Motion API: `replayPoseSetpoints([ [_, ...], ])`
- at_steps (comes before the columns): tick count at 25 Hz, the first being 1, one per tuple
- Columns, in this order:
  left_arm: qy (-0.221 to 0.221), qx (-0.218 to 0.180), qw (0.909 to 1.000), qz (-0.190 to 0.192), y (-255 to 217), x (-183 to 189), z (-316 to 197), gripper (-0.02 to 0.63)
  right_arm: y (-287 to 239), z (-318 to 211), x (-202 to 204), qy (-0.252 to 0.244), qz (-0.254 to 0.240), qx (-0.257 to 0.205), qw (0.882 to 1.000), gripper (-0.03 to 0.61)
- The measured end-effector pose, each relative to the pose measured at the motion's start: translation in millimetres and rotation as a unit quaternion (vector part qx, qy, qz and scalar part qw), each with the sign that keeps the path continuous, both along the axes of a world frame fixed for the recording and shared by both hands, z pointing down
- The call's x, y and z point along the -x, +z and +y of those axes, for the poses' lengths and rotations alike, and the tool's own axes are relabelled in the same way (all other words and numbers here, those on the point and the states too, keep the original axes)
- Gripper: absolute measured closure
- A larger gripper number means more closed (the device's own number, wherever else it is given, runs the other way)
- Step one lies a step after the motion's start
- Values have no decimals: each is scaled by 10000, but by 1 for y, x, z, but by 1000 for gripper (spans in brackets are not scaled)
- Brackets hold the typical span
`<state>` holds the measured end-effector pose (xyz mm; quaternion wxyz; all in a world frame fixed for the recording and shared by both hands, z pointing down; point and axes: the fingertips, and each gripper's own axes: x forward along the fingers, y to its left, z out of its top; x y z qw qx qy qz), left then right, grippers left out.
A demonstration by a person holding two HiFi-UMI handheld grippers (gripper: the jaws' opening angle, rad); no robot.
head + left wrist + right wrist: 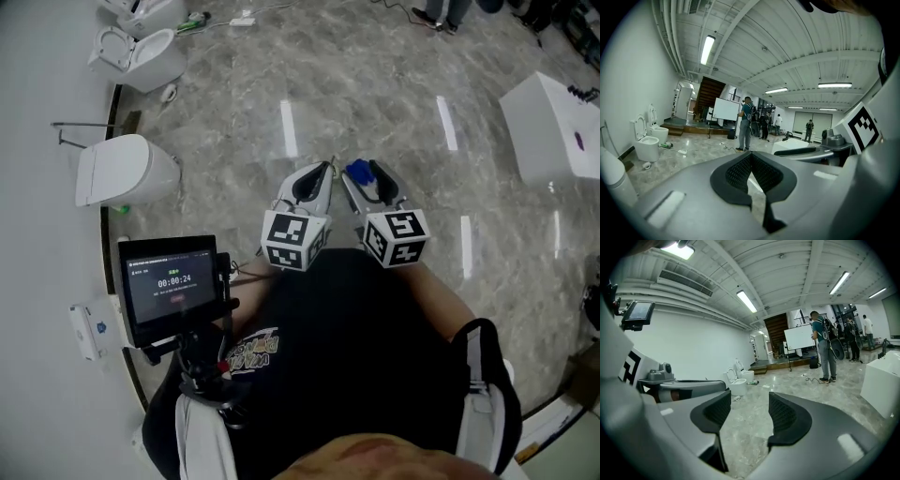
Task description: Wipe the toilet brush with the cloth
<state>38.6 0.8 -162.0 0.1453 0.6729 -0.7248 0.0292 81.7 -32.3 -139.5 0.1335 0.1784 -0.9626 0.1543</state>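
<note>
No toilet brush and no cloth shows in any view. Both grippers are held side by side at chest height and point forward over the marble floor. My left gripper [324, 169] [751, 157] is shut, its dark ribbed pads meeting at the tips with nothing between them. My right gripper [366, 174] [749, 411] is open, with bare floor showing through the gap between its pads. In the head view a small blue patch [357, 171] sits at the right gripper's tip; I cannot tell what it is.
Along the left wall stand a white toilet with its lid down [124, 170] and further toilets [141, 56] [646, 145] [737, 386]. A white box [553, 127] [881, 380] stands at the right. A small screen [169, 281] hangs at my chest. People [745, 123] [824, 350] stand far ahead.
</note>
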Motion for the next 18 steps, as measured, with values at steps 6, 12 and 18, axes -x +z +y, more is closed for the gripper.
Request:
replayPoseSetpoints([
  [6,-77,57,9999,40,4,3,4,603,3,5,5,-144,42,26,9999,322],
  [12,-100,66,9999,53,5,4,6,603,4,8,6,-169,76,0,9998,328],
  [18,-95,70,9999,60,5,5,7,603,3,9,6,-143,94,-47,9998,347],
])
